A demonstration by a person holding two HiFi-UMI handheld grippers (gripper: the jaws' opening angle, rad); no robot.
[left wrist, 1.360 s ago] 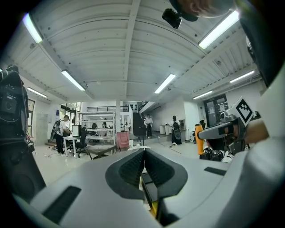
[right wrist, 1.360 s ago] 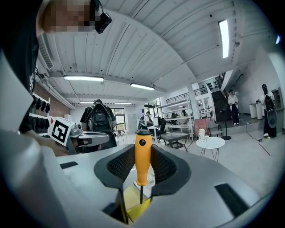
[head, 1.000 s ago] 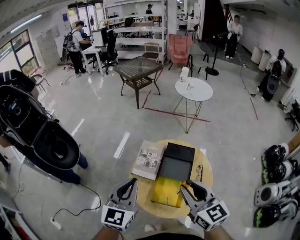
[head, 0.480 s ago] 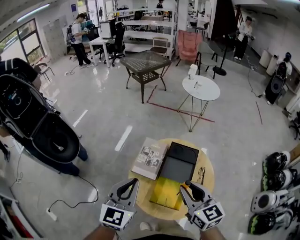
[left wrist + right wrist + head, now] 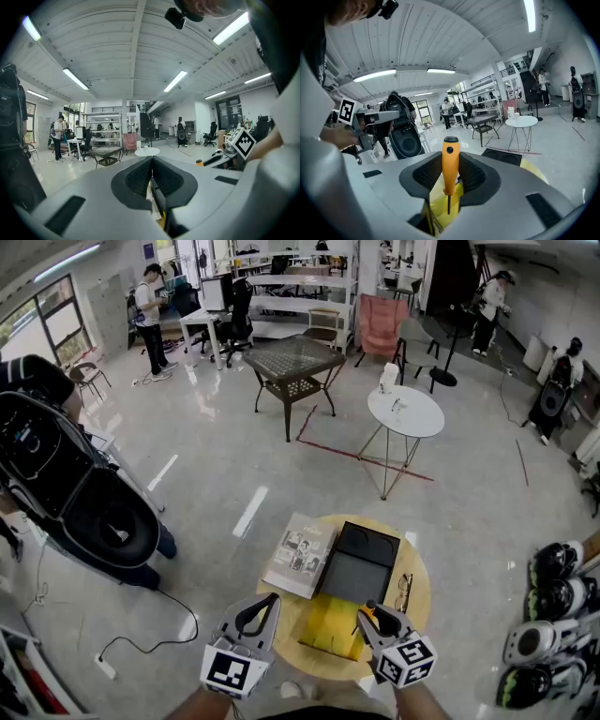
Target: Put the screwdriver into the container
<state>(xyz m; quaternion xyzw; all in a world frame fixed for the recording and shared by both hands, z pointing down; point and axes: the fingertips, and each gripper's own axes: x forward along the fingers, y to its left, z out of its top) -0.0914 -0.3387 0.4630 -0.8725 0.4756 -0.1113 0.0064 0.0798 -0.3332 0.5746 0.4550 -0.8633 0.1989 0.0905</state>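
An orange-handled screwdriver (image 5: 450, 166) stands upright between the jaws of my right gripper (image 5: 451, 157), its thin shaft pointing back toward the camera. The right gripper (image 5: 368, 611) is shut on the screwdriver (image 5: 367, 614) at the near edge of a round table (image 5: 420, 601), beside a yellow open container (image 5: 330, 624). That yellow container (image 5: 440, 204) lies just below the jaws. A black box (image 5: 361, 563) lies beyond it. My left gripper (image 5: 266, 601) hovers at the table's near left edge, shut and empty, the left gripper (image 5: 151, 161) jaws pressed together.
A magazine (image 5: 300, 554) lies on the table's left side and a pair of glasses (image 5: 403, 589) on its right. Several helmets (image 5: 553, 606) sit at the right. A black speaker bag (image 5: 89, 512) stands left. A white side table (image 5: 405, 412) is farther off.
The right gripper with the screwdriver has drifted slightly left, closer to the yellow container. The head view shifted a little; the left gripper has hardly moved.
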